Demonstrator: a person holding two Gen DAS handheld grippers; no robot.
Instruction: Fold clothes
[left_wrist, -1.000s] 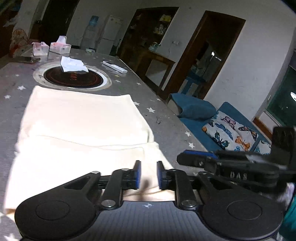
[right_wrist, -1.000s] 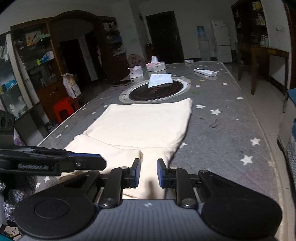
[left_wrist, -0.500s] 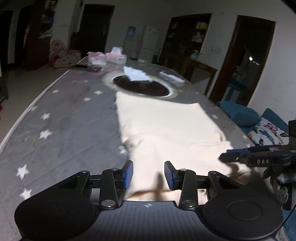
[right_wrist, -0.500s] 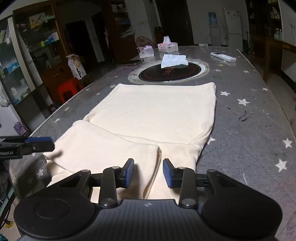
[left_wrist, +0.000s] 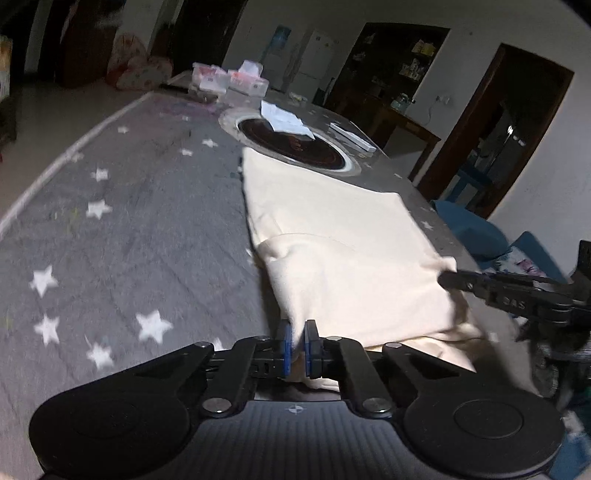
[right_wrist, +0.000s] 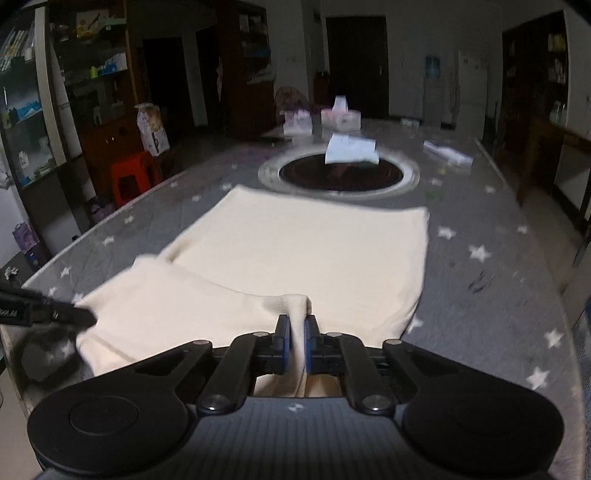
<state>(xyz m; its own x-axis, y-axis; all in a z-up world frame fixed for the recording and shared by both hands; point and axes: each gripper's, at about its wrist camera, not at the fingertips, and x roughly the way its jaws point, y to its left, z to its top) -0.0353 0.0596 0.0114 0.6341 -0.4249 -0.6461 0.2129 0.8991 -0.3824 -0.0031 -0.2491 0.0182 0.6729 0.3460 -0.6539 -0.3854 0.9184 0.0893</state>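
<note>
A cream garment lies partly folded on the grey star-patterned table, with its near end doubled over. My left gripper is shut on the garment's near left corner. My right gripper is shut on a raised pinch of the garment at its near edge, toward the right. Each gripper shows in the other's view: the right one at the cloth's right edge, the left one at its left corner.
A round dark inset hob with a white folded paper sits beyond the garment. Tissue boxes and a white remote lie farther back. A red stool and shelves stand left; a blue sofa is right.
Both grippers have closed from open onto the garment's near edge. The left gripper has shifted to the near left corner, and the cloth is pinched up at the right gripper.
</note>
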